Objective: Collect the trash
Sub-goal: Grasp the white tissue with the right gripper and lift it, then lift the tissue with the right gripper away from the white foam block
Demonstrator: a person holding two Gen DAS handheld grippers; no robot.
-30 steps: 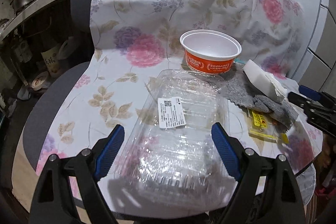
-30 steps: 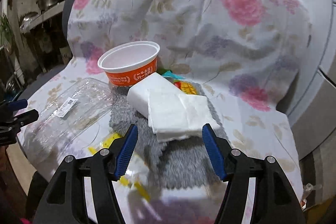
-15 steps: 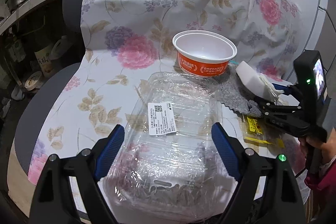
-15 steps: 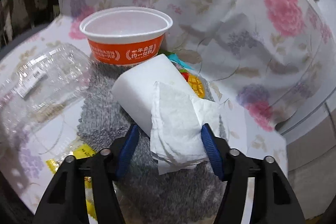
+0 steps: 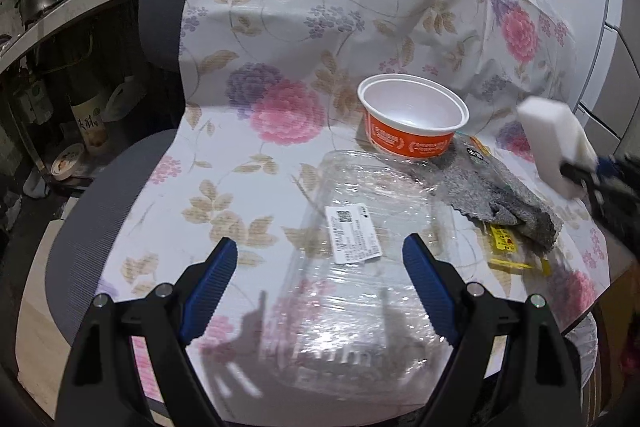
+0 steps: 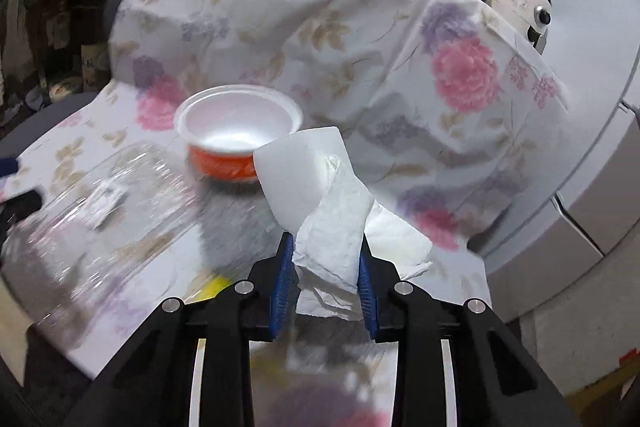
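The right gripper (image 6: 325,279) is closing its jaws on the white foam block (image 6: 300,175) and tissue (image 6: 334,227), lifted above the chair's floral cloth (image 5: 280,39) for binning, while the left gripper (image 5: 320,269) hovers with jaws released over the clear plastic tray (image 5: 360,267).

A grey office chair (image 5: 120,187) draped in a floral cloth (image 5: 304,39) carries everything. On the seat, an orange bowl (image 5: 412,125) stands near the backrest; in front of it lies a clear plastic clamshell box (image 5: 360,267), and beside the bowl a grey rag (image 5: 500,195) with a yellow wrapper (image 5: 506,243) at its edge
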